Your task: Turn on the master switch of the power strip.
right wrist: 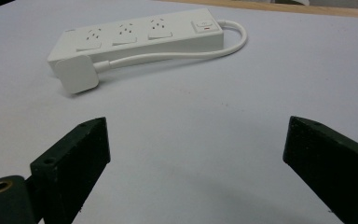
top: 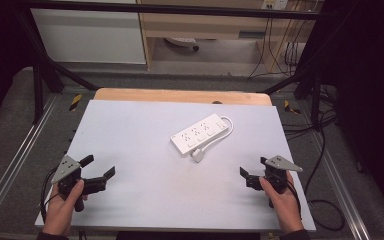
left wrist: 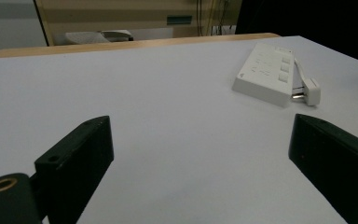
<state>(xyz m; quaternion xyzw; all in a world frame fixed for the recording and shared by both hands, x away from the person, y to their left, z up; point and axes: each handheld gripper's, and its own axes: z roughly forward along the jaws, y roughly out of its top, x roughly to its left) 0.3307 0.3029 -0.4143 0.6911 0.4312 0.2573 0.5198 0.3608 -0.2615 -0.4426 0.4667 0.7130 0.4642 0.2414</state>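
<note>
A white power strip [top: 200,133] lies slantwise a little beyond the middle of the bench [top: 130,140], its cord [top: 225,131] looped round the far end and back along its side to the plug [top: 197,155], which rests just beside the near end. Bare bench surface lies open on every side of it, well clear of the edges. In the left gripper view the sockets are hard to make out. The left hand-held gripper [top: 100,172] sits near the front left corner, held in the left hand [top: 65,202], jaws spread wide and holding nothing. The right hand-held gripper [top: 252,172] sits near the front right edge in the right hand [top: 282,200], jaws likewise wide and holding nothing, aimed toward the strip.
</note>
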